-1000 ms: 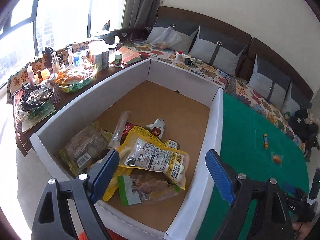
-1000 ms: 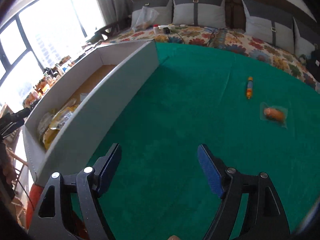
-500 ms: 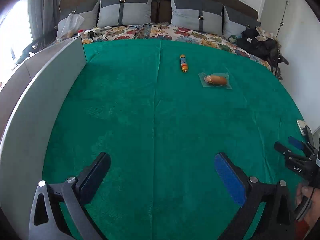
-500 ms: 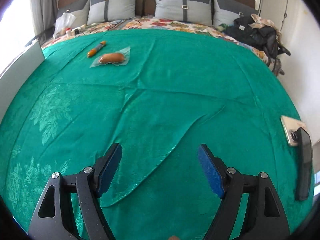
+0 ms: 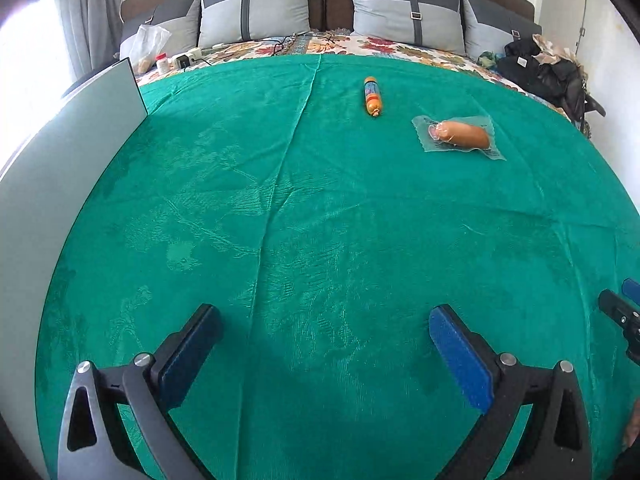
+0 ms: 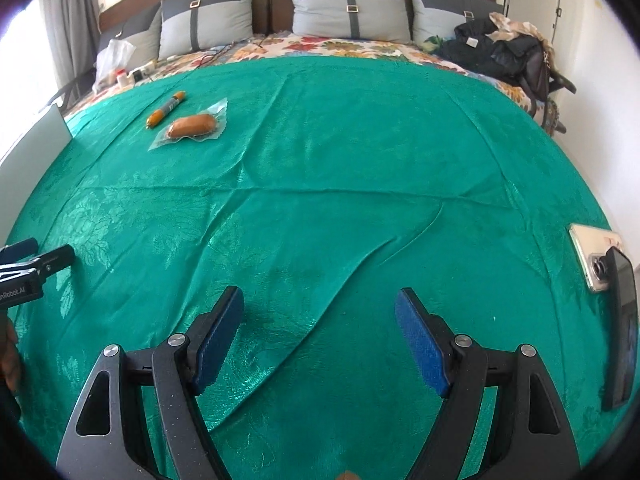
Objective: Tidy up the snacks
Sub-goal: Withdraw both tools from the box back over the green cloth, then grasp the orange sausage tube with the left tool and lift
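Two snacks lie far back on the green cloth (image 5: 320, 208): a thin orange sausage stick (image 5: 372, 96) and, to its right, a clear vacuum pack with a brown sausage (image 5: 460, 136). The right wrist view shows the stick (image 6: 166, 109) and the pack (image 6: 192, 126) at its upper left. My left gripper (image 5: 324, 314) hovers over bare cloth, open wide, with nothing between its pads. My right gripper (image 6: 320, 296) is also open and empty above a crease in the cloth. Both are well short of the snacks.
The white box wall (image 5: 60, 168) rises along the left edge of the cloth. Two phones, one pale (image 6: 592, 256) and one dark (image 6: 622, 328), lie at the right edge. Grey pillows (image 5: 404, 16) and a heap of dark bags (image 6: 500, 52) sit behind.
Both views swung right, away from the snack-filled box to the open green cloth. The left jaws spread wider. In the last half second both grippers drifted only a little.
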